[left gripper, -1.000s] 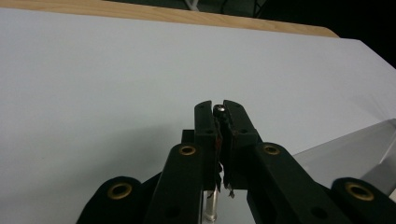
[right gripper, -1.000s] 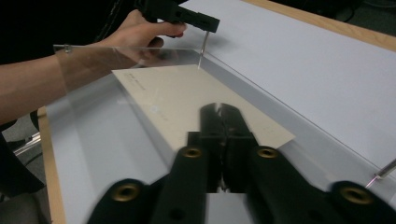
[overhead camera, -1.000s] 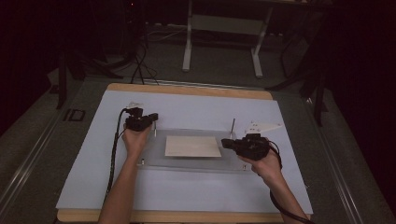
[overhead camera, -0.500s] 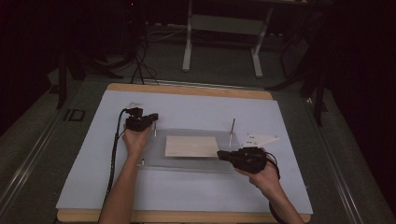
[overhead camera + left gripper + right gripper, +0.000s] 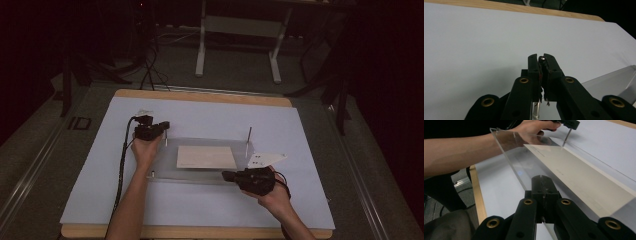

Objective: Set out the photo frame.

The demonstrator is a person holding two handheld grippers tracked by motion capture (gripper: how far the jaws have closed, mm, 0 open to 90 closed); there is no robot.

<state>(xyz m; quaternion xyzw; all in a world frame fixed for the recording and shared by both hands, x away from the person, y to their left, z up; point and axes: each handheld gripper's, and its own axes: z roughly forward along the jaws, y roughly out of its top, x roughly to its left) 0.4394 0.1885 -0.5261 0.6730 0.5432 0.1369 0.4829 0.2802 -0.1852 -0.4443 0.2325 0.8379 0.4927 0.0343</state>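
- The table (image 5: 200, 97), under its pale sheet (image 5: 210, 120), carries the work: a clear acrylic plate (image 5: 165, 167) lying flat near the middle, with a cream card (image 5: 206, 157) on top of it.
- Two thin metal posts stand at the plate's far corners, the left post (image 5: 166, 141) and the right post (image 5: 248, 142); the near-left corner has only a small stud (image 5: 152, 174).
- Your right gripper (image 5: 231, 176) has come away from the right post over the last second and slid to the plate's near edge. Its jaws are closed, and in the right gripper view (image 5: 541, 181) they look pinched on that edge of the plate.
- Your left gripper (image 5: 164, 126) has stayed put, jaws clamped on the top of the left post (image 5: 541, 59).
- Judging by that shift, you are steadying one corner while taking hold of the plate itself, likely to lift or reposition it.
- Watch the card: it lies loose and could slide if the plate tilts.
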